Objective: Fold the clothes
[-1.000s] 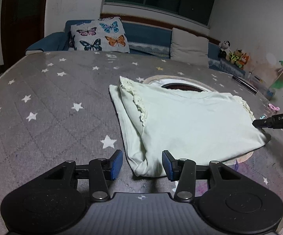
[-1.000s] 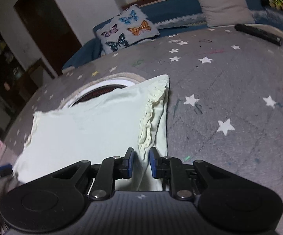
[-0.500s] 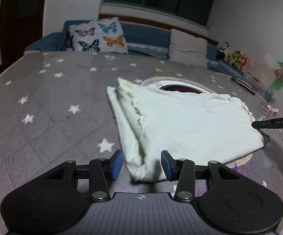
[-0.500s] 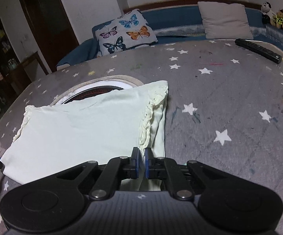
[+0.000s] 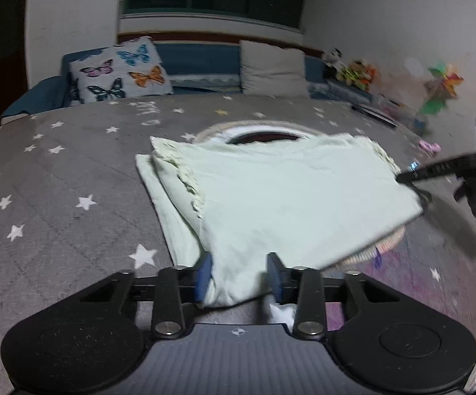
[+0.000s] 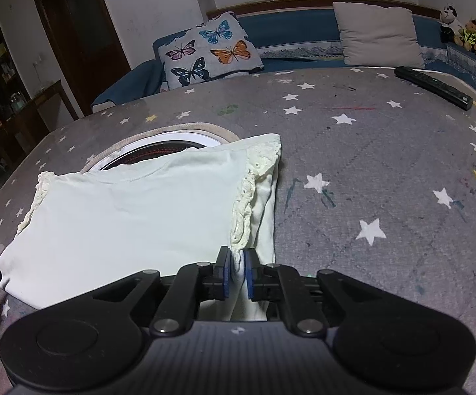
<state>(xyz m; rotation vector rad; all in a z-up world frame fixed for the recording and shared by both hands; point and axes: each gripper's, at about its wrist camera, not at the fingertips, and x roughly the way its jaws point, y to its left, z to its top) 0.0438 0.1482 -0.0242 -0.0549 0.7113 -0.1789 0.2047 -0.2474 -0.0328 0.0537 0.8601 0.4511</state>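
Note:
A pale green shirt (image 5: 287,197) with lace-trimmed sleeves lies partly folded on the grey star-patterned bed (image 5: 57,197). My left gripper (image 5: 239,276) is open, its blue pads on either side of the shirt's near hem corner, which bunches between them. My right gripper (image 6: 236,273) is shut on the shirt (image 6: 132,217) at its near corner by the lace sleeve edge (image 6: 244,204). The right gripper also shows in the left wrist view (image 5: 402,177) at the shirt's far right corner, which looks slightly raised off the bed.
A round beige-rimmed mat (image 6: 185,138) lies under the shirt. A black remote (image 6: 433,87) lies at the bed's far right. A butterfly pillow (image 6: 208,49), a plain cushion (image 6: 377,34) and plush toys (image 6: 468,31) sit on the blue sofa behind.
My right gripper closed on the shirt's corner. My left gripper moved forward so the hem corner now sits between its open fingers. The shirt's near edge has risen.

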